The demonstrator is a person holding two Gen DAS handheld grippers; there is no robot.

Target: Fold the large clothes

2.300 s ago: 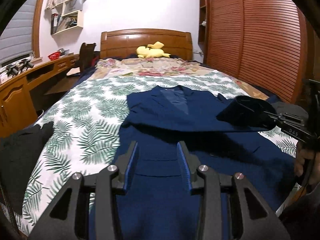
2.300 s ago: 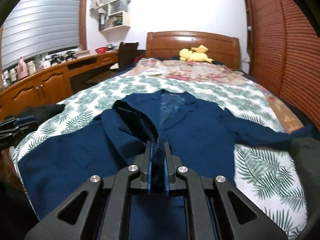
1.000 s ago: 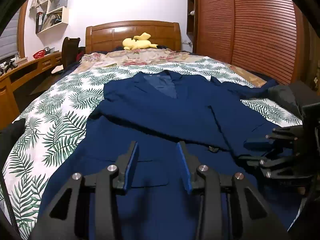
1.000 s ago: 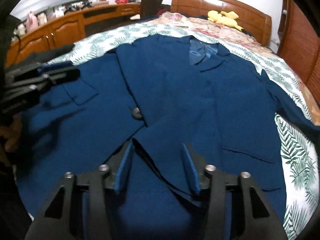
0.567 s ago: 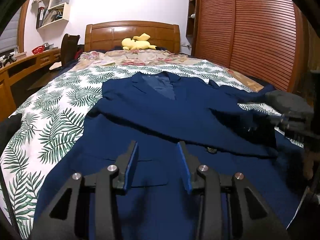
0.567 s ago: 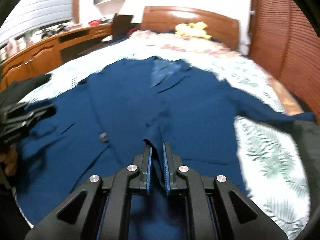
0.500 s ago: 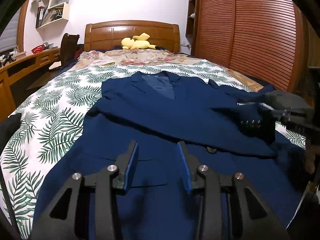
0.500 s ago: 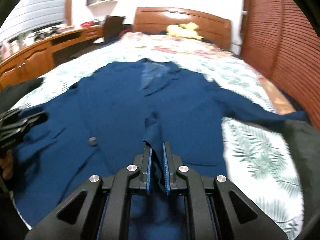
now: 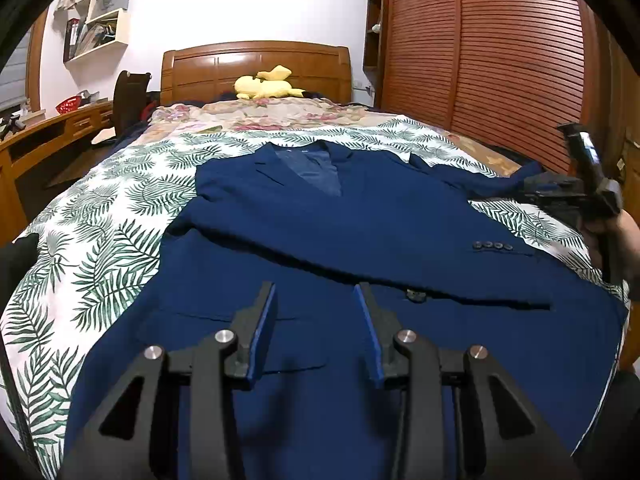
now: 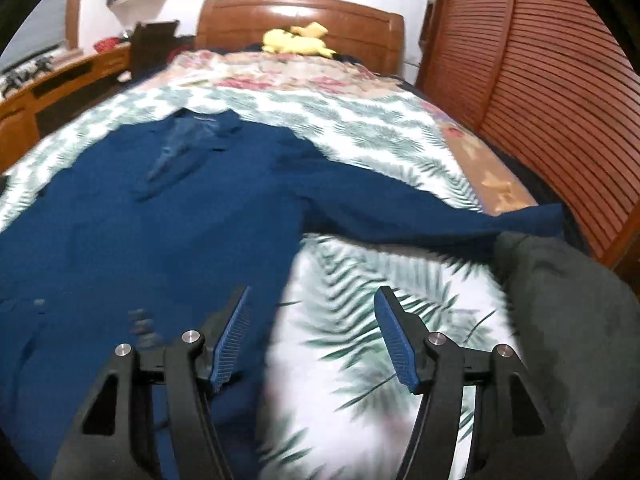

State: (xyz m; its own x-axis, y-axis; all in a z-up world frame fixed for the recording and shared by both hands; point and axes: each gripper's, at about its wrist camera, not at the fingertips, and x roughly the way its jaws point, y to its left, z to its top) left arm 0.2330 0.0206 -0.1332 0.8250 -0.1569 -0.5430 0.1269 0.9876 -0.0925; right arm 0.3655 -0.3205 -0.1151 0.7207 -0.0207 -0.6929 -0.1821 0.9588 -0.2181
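We see the bed with its white, green-leaf-printed cover running back to a brown wooden headboard, where a yellow plush toy lies. A slatted reddish-brown wardrobe wall closes in the bed's right side, and a wooden desk runs along the left; the leaf cover lies bare around the garment on both sides. A dark grey-green bundle of cloth sits on the bed's right edge.

Our left gripper hovers low, tilted downward, its blue-padded jaws partly apart with nothing between them. Our right gripper angles down near the bed's right side, a hand behind it; its jaws have just been opening and stand wide, empty.

The navy blue suit jacket lies flat, collar toward the headboard, with one sleeve folded across the front. Its lower hem spreads directly beneath the left gripper. In the blurred right wrist view, the jacket's edge lies under the right gripper's left finger, and the other sleeve stretches out ahead toward the wardrobe.
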